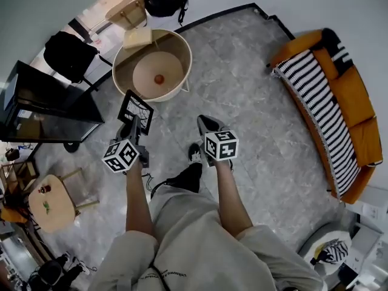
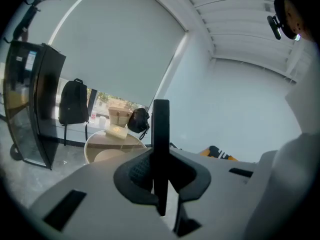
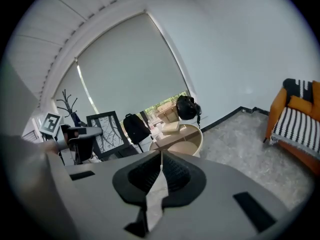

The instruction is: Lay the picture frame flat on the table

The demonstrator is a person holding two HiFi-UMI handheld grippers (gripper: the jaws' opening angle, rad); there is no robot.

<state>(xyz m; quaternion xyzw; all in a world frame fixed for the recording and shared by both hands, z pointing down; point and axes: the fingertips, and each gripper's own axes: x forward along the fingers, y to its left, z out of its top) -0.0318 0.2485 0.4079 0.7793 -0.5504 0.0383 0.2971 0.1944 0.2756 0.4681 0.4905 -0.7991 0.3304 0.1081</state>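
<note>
frame: picture frame is up in the air, standing roughly upright over the floor, just short of the round desk. Not laid down yet.
left claw: clenched on the frame's lower edge. Its own view shows the frame edge-on between the pads.
right claw: clenched on nothing, hanging beside the left one, apart from the frame.
desk: raised rim all round, small orange ball in the well, pale box at the far edge.
risk 1: one-edge pinch. The frame could pivot or slip in the pads when tipped flat.
risk 2: the rim. A corner could catch and leave the frame bridging it instead of lying flat.
risk 3: the ball. A frame set over it would rock.
fix, my guess: free claw steadies the top edge.
</note>
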